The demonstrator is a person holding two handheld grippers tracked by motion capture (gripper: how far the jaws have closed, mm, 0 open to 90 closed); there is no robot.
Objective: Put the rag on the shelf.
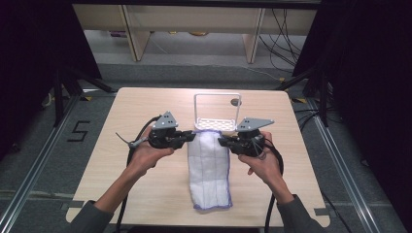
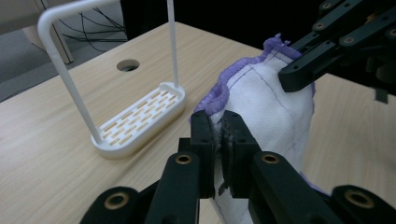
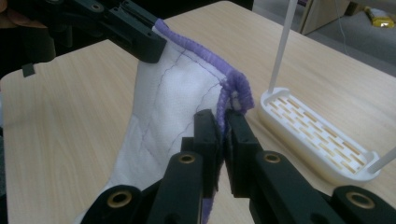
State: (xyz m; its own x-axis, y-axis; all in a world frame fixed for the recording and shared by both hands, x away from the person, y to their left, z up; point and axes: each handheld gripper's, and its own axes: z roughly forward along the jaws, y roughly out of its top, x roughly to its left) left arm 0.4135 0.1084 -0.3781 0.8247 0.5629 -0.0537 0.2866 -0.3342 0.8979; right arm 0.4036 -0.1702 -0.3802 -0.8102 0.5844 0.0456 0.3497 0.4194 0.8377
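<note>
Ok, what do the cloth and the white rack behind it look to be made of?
The cloth looks like soft white woven or quilted fabric: stitched lines cross it, a fuzzy purple overlock edge runs round it, and it drapes limply from both grippers. The rack looks like moulded plastic, matt white with a smooth finish, its slotted tray and thin hoop in one piece; coated metal can't be ruled out.

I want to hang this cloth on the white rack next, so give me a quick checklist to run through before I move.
1. Left tongs shut on the cloth's far corner: ok.
2. Right tongs shut on the other far corner, at the purple hem: ok.
3. Far edge lifted off the table: ok; the near end lies on it.
4. White rack upright just beyond the cloth: ok.
5. Rack's top bar free of other things: ok.
6. Grip firm enough not to slip during the lift: cannot tell.
</note>
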